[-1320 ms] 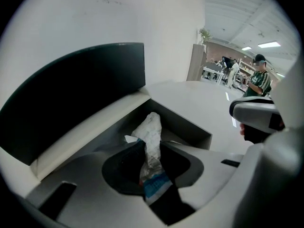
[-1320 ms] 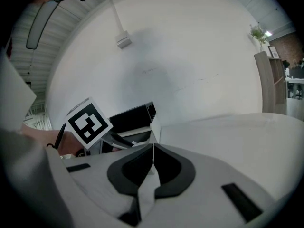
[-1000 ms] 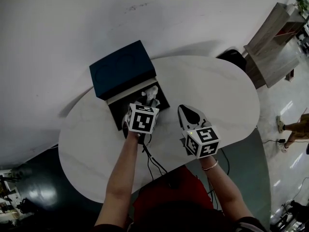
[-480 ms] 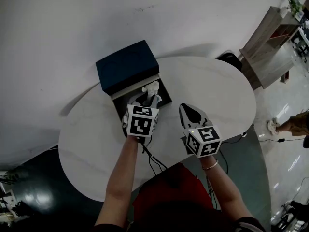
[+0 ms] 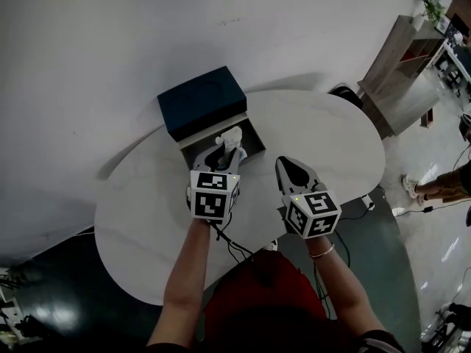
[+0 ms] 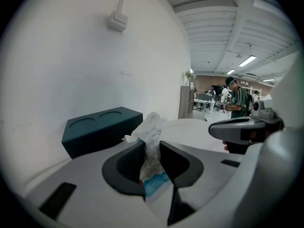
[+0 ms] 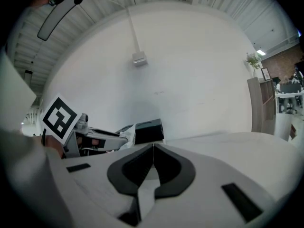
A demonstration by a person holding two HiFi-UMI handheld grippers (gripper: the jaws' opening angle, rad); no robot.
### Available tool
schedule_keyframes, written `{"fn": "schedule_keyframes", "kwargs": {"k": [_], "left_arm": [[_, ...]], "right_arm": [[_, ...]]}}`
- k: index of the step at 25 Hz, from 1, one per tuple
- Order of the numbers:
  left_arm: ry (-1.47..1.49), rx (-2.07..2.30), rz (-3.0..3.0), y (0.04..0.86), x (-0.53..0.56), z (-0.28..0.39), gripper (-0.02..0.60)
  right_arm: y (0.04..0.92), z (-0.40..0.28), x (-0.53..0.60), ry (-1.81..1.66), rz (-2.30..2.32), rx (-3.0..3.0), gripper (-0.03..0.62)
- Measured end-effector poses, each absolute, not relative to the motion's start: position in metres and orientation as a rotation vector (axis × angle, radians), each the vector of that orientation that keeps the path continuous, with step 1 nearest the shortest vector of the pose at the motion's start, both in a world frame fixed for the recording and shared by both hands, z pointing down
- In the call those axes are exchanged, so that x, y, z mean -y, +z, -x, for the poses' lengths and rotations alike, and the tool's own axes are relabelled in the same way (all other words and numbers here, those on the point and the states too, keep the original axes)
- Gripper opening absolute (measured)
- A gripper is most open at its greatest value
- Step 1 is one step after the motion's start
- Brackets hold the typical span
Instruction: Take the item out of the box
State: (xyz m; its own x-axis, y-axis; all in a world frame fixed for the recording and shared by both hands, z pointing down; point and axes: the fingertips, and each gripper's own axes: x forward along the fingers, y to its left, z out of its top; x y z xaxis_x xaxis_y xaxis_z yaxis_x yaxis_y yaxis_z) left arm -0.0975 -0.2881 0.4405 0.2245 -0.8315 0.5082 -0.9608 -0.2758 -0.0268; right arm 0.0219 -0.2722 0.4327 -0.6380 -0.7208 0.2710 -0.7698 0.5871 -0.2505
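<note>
The open box [image 5: 251, 137] has a dark interior and sits at the far side of the round white table [image 5: 147, 219], its dark blue lid [image 5: 202, 103] standing up behind it. My left gripper [image 5: 225, 144] hovers over the box, shut on a crumpled white packet [image 5: 232, 137] with blue print. In the left gripper view the packet [image 6: 153, 152] stands pinched between the dark pads, with the lid [image 6: 102, 127] beyond. My right gripper [image 5: 291, 170] is shut and empty, held above the table to the right of the box; its jaws [image 7: 153, 152] meet.
A wooden shelf unit [image 5: 401, 65] stands off the table's far right. A person's legs [image 5: 441, 186] show on the floor at the right. A black cable [image 5: 235, 247] trails from the left gripper across the near table edge. People stand in the background [image 6: 236, 99].
The left gripper has lifted the white packet up from inside the box and drawn it slightly toward me. The right gripper has stayed about where it was.
</note>
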Motion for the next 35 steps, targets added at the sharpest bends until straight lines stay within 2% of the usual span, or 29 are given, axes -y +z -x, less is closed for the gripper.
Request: {"fn": "schedule_keyframes", "kwargs": {"k": [35], "left_arm": [[0.316, 1.676, -2.299, 0.398, 0.179, 0.122, 0.118]], "right_arm": [[0.388, -0.009, 0.193, 0.386, -1.389, 2.689, 0.017]]}}
